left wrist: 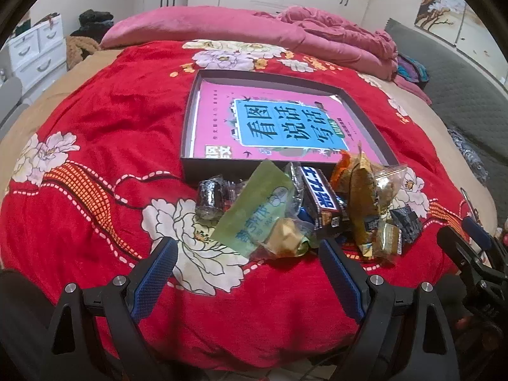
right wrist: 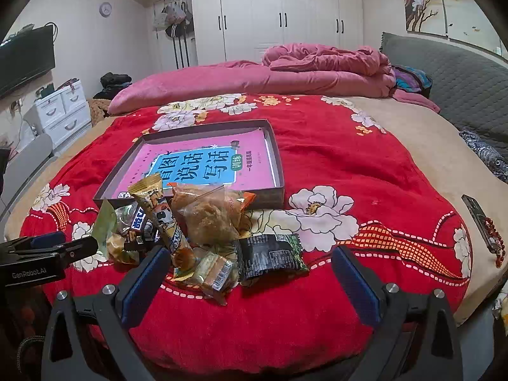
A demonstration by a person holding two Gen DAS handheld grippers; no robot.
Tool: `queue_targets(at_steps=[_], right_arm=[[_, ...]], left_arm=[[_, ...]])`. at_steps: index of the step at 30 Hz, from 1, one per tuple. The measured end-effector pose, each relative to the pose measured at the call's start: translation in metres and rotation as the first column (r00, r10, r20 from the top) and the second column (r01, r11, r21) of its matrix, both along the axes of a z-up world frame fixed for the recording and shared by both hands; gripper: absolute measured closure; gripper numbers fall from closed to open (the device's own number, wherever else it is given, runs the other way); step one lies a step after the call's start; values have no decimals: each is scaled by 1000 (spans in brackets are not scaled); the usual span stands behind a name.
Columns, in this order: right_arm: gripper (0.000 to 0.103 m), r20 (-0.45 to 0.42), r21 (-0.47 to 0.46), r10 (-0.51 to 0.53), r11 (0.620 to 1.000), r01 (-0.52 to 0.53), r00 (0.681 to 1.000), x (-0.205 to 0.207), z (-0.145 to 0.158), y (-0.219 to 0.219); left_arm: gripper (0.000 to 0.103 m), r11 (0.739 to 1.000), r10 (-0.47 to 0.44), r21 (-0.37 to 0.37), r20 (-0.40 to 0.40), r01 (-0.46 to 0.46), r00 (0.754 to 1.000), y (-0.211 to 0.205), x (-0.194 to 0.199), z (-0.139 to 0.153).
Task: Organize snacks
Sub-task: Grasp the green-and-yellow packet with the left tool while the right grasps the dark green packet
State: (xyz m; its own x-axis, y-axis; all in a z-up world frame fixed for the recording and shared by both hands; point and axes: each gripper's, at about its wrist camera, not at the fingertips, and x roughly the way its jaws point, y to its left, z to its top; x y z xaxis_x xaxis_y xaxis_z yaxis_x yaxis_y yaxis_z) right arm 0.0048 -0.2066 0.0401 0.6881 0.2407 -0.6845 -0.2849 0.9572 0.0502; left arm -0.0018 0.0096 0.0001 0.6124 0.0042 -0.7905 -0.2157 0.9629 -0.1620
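Both tools hang low at the near edge of the bed, empty: the left gripper [left wrist: 247,255] has its jaws spread wide just short of the green packet [left wrist: 254,212], and the right gripper [right wrist: 250,270] is spread as wide over the near end of the snack pile [right wrist: 197,225]. The pile sits heaped on the red floral blanket [right wrist: 349,165], touching the near wall of the shallow dark tray [right wrist: 276,155], which holds only a pink book [right wrist: 222,165]. The main risk is the tangle: wrappers overlap and lean on one another, so closing on one packet may drag its neighbours or pinch two at once. The soft blanket gives under pressure, so a low approach could snag cloth between the pads. The clear bag of brownish snack [right wrist: 209,212] looks slippery and bulgy and may squirt out of a tight pinch. The chocolate bar [left wrist: 324,197] lies with its long axis running near to far, its far end propped on the tray wall, so it could tip or slide when touched. In the right view the long yellow stick pack [right wrist: 162,219] slants from far left to near right, its far end raised; gripping across its narrow width seems safest.
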Motion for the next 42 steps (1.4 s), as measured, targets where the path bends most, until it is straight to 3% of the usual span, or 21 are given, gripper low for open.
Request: queue_targets(at_steps=[14, 28, 33, 39, 42], right_arm=[[0, -30, 38, -37, 999, 38, 999, 11, -7, -12], [0, -56, 54, -59, 997, 62, 997, 21, -14, -19], [0, -77, 67, -82, 994, 88, 994, 28, -19, -26], [0, -126, 80, -101, 991, 111, 987, 36, -30, -32], [0, -144, 85, -103, 990, 116, 984, 40, -34, -33]], left_arm=[[12, 997, 65, -28, -42, -67, 997, 27, 10, -12], [13, 981, -30, -195, -85, 13, 996, 9, 16, -25], [30, 979, -60, -199, -83, 42, 995, 2, 22, -25], [46, 986, -93, -143, -83, 80, 992, -7, 30, -27], [48, 986, -116, -131, -86, 104, 990, -11, 34, -29]])
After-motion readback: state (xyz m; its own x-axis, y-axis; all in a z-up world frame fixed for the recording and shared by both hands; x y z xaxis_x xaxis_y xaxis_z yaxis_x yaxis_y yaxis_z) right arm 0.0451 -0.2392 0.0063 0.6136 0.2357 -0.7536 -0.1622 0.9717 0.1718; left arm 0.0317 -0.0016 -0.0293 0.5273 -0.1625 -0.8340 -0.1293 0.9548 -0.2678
